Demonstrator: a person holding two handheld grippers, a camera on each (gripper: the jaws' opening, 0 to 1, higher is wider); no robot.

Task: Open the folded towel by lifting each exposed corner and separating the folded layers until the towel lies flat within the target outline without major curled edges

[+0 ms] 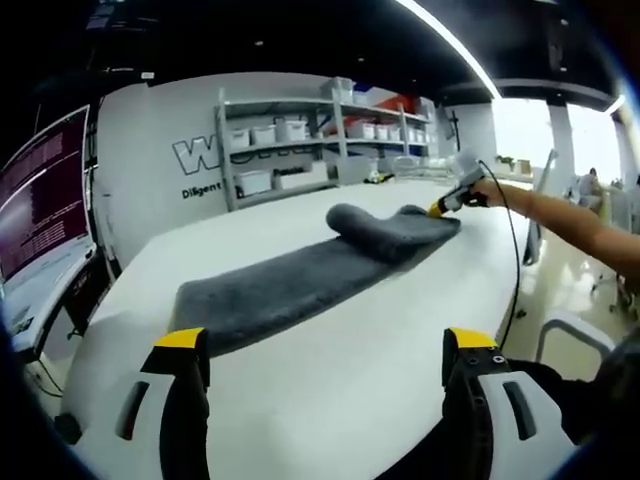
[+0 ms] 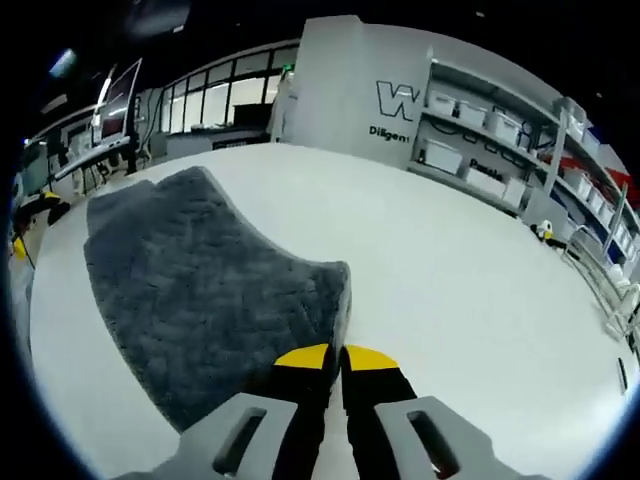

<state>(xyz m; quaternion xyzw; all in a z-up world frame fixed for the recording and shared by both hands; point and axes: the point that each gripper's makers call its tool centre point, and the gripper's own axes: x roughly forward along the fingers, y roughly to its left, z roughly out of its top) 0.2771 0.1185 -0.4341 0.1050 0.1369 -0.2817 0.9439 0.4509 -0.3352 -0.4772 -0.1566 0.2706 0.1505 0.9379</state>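
The towel (image 1: 300, 275), dark grey and deep-piled, lies on the white table (image 1: 330, 390), and everything else is best placed from it. In the left gripper view it stretches away in a long band, flat at the near end, while its far end is rolled back over itself into a rounded hump. At that far end the right gripper (image 1: 440, 207) meets the folded edge, with a hand (image 1: 487, 190) and bare forearm reaching in from the right and a thin black cable hanging from it down past the table edge. The left gripper (image 1: 325, 345) hovers short of the towel's near end, above bare table, its two yellow-tipped jaws spread wide apart with nothing between them. In the right gripper view the towel fills the left half of the table, and its nearest edge is a thick folded lip of two layers; the right gripper (image 2: 335, 357) has its yellow tips drawn almost together right at that lip, with the dark pile pressed up against the left tip, so it appears clamped on the towel's edge. Beyond the towel stand metal shelves (image 1: 300, 140) with pale bins against a white wall with dark lettering, and a monitor (image 1: 40, 210) with purple text stands off its left side
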